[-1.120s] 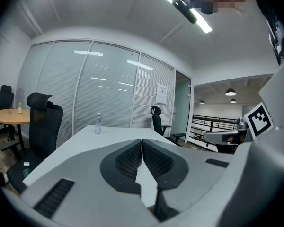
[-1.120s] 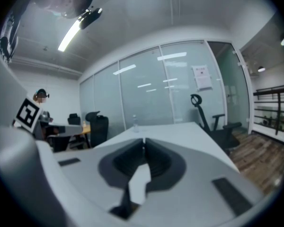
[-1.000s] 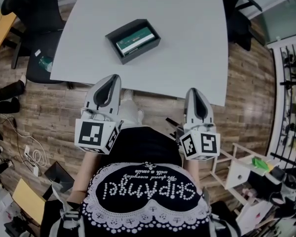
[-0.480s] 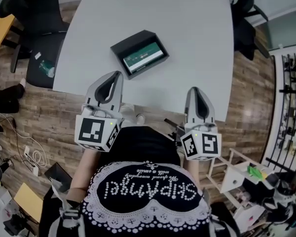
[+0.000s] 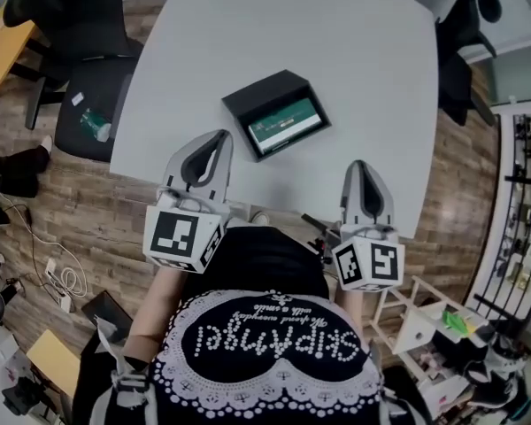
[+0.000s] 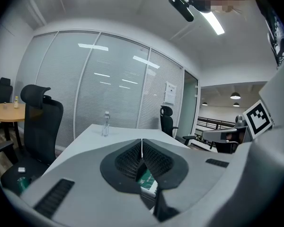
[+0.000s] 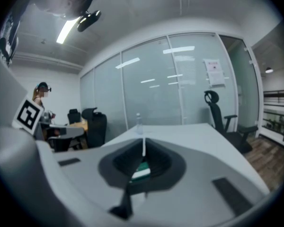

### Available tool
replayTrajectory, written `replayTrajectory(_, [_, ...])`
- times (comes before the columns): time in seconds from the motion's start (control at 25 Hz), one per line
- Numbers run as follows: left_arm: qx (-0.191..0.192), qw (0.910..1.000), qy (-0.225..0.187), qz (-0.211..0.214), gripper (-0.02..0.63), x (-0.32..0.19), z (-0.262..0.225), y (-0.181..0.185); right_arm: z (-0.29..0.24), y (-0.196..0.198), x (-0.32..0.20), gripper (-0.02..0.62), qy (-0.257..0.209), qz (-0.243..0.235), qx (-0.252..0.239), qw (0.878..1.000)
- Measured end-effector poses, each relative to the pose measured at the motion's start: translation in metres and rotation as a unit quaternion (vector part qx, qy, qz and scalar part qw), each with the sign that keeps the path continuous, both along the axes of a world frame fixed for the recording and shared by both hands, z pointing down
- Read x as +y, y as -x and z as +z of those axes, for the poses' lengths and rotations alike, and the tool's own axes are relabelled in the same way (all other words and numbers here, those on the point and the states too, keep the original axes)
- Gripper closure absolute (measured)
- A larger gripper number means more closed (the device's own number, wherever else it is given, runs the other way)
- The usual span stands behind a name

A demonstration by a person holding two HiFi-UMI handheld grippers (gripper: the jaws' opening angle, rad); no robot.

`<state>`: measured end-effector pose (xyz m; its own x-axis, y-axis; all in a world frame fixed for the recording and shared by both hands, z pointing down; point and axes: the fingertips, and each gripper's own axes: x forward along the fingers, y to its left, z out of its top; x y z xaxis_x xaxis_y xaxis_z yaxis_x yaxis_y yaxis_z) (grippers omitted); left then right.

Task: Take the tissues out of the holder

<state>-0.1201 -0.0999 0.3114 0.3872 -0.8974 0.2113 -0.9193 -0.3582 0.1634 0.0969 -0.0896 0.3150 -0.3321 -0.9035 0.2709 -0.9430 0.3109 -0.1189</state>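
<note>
A black box-shaped holder point(image 5: 275, 112) lies on the white table point(image 5: 354, 51), near its front edge, with a green tissue pack point(image 5: 288, 124) inside. My left gripper point(image 5: 214, 136) is shut and empty, its tips over the table edge just left of the holder. My right gripper point(image 5: 363, 168) is also shut and empty, over the front edge to the right of the holder. In the left gripper view the green pack point(image 6: 148, 179) shows through the gap below the shut jaws. The right gripper view shows the pack point(image 7: 141, 171) the same way.
Black office chairs stand at the left point(image 5: 75, 25) and at the right point(image 5: 460, 42) of the table. A clear bottle point(image 6: 105, 124) stands at the table's far end. Cables point(image 5: 57, 277) lie on the wooden floor at left, a white rack point(image 5: 425, 312) at lower right.
Both grippers have come forward to the table's front edge, still shut. The holder now lies closer to them and further right in the head view.
</note>
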Motion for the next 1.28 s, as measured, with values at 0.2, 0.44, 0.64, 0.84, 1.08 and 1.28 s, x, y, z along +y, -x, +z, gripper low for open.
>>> replayTrajectory(0.2, [0.003,1.0000,0.007,0.002,0.575,-0.012,0.010,0.018,0.004,0.016,-0.012,0.560,0.003,0.003,0.003,1.000])
replayTrajectory(0.44, [0.005,0.9999,0.009,0.005,0.575,-0.017,0.014,0.030,0.007,0.024,-0.014,0.560,0.010,0.009,0.006,1.000])
replayTrajectory(0.64, [0.007,0.9999,0.014,-0.004,0.575,-0.015,0.018,0.035,0.006,0.027,-0.014,0.560,0.012,0.005,0.009,1.000])
replayTrajectory(0.84, [0.004,0.9998,0.010,-0.018,0.575,-0.012,0.017,0.039,0.008,0.031,-0.018,0.560,0.014,-0.011,0.009,1.000])
replayTrajectory(1.08, [0.002,0.9990,0.021,-0.039,0.575,-0.006,0.017,0.035,0.001,0.028,-0.025,0.560,0.009,-0.034,0.003,0.999])
replayTrajectory(1.28, [0.000,0.9987,0.023,-0.045,0.575,-0.012,0.015,0.020,0.004,0.012,-0.035,0.560,0.013,-0.038,0.003,0.999])
